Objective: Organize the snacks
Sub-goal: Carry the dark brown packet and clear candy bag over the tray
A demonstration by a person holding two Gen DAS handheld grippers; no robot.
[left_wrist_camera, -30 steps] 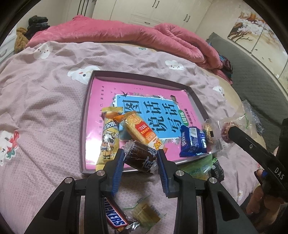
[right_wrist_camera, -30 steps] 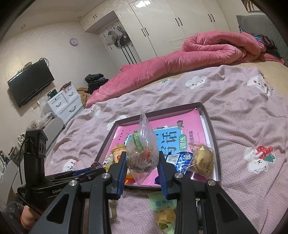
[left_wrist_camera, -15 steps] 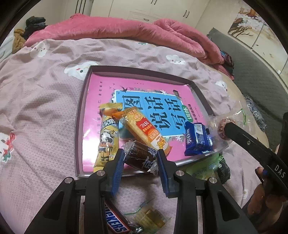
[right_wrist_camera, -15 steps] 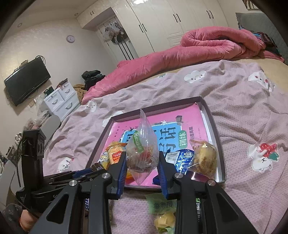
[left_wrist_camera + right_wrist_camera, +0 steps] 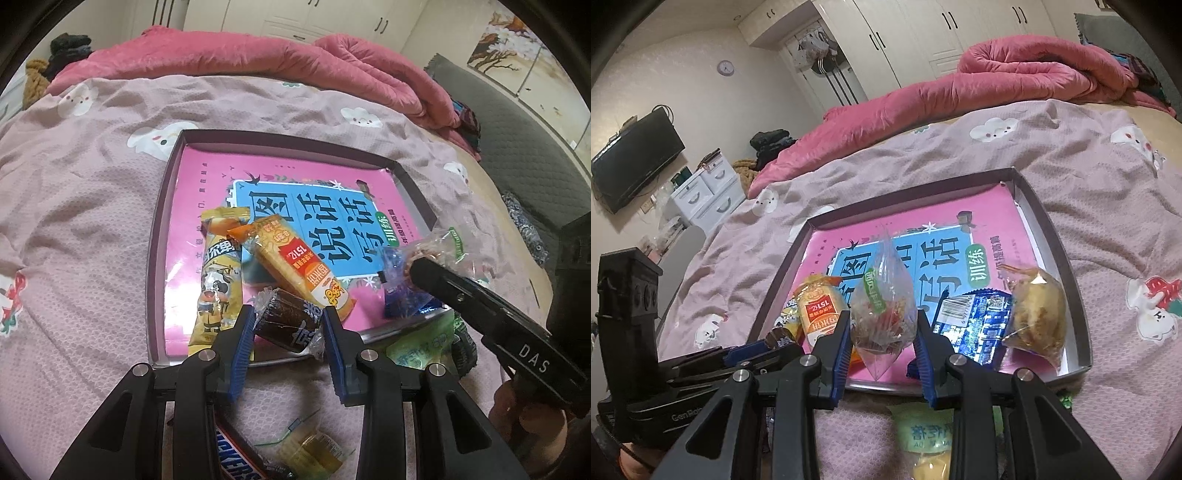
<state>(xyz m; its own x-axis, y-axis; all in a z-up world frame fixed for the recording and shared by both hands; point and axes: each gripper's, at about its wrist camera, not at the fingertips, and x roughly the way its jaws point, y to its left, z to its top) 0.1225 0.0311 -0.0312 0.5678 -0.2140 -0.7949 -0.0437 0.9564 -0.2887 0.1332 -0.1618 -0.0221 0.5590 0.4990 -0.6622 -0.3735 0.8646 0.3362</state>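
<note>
A shallow dark tray (image 5: 162, 206) (image 5: 1067, 266) with a pink and blue book cover as its floor lies on the bedspread. My left gripper (image 5: 288, 326) is shut on a dark brown wrapped snack (image 5: 286, 326) over the tray's near edge. My right gripper (image 5: 882, 332) is shut on a clear bag of mixed snacks (image 5: 882, 306) (image 5: 439, 247), held over the tray's near part. In the tray lie a yellow cow-print pack (image 5: 218, 284), an orange cracker pack (image 5: 299, 269) (image 5: 820, 306), a blue pack (image 5: 975, 325) (image 5: 399, 299) and a clear bag with a golden pastry (image 5: 1038, 314).
On the bedspread in front of the tray lie a Snickers bar (image 5: 236, 458), a small clear bag with something yellow (image 5: 310, 450) and a green pack (image 5: 927, 432) (image 5: 421, 343). A rolled pink quilt (image 5: 997, 77) lies at the far end of the bed.
My right gripper has sunk with its clear bag toward the tray and now overlaps the blue pack in the left wrist view. The left gripper holds the brown snack in place.
</note>
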